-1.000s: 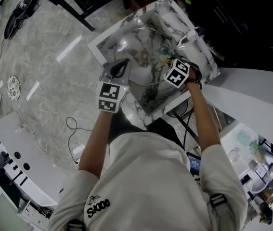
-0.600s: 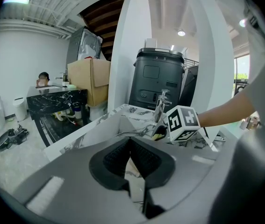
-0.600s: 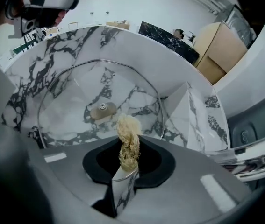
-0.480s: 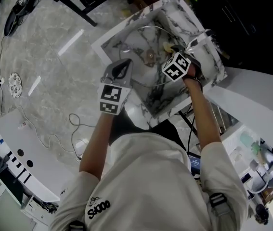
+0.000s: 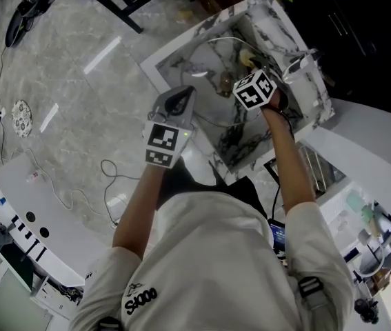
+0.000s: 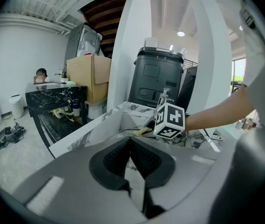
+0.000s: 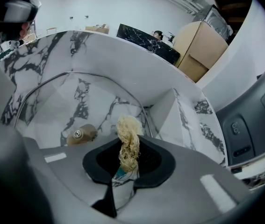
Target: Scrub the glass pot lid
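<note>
While R claw (image 7: 125,166) pinches tan scrubber (image 7: 128,139) & L claw (image 6: 132,157) sits closed, empty, lid (image 7: 92,101) looks clear, steel-rimmed, brown-knobbed.

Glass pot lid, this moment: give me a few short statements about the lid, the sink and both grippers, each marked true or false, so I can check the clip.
1. The right gripper is shut on a pale, stringy scrubber. True.
2. The left gripper has its jaws spread wide. False: in the left gripper view its pads meet at the tips.
3. The glass pot lid sits inside the sink, with its brownish knob in sight. True.
4. The sink is bare stainless steel. False: its walls are white marble with dark veins.
5. The scrubber lies loose on the sink floor. False: it stands up from between the right gripper's jaws.
</note>
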### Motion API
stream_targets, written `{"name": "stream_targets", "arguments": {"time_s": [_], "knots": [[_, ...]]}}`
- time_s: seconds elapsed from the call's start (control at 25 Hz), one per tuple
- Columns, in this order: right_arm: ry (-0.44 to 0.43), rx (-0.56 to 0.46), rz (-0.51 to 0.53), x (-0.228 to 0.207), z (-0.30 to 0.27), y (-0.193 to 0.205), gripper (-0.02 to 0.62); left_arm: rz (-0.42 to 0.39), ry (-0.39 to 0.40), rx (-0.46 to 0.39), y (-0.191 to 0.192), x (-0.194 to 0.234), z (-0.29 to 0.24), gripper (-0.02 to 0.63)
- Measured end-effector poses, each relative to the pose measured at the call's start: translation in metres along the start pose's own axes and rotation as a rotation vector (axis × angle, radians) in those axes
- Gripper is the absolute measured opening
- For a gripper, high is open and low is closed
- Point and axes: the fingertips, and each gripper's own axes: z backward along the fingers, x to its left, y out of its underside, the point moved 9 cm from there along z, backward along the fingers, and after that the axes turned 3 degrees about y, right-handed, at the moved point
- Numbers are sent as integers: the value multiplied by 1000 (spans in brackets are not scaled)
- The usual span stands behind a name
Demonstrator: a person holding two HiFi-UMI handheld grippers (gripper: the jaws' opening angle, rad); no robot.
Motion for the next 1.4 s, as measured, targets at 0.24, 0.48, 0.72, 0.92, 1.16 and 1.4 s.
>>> {"name": "stream_targets", "arguments": {"time_s": [0.24, 0.48, 0.72, 0.92, 1.16, 1.4], "knots": [[-14, -11, -47, 4, -8, -24, 55, 7, -2, 4, 0, 19, 7, 12], [-43, -28, -88, 13, -12, -49, 55, -8, 19, 16, -5, 38, 15, 12], [-99, -67, -58, 36, -13, -72, 57, -17, 29, 25, -8, 56, 19, 12], [-129, -85, -30, 58, -10, -81, 58, -27, 39, 34, -9, 67, 22, 11], [-181, -119, 12, 80, 1, -88, 58, -25, 37, 28, -10, 69, 26, 12], [-271, -135, 60, 97, 15, -83, 57, -23, 31, 24, -11, 58, 28, 12]]}}
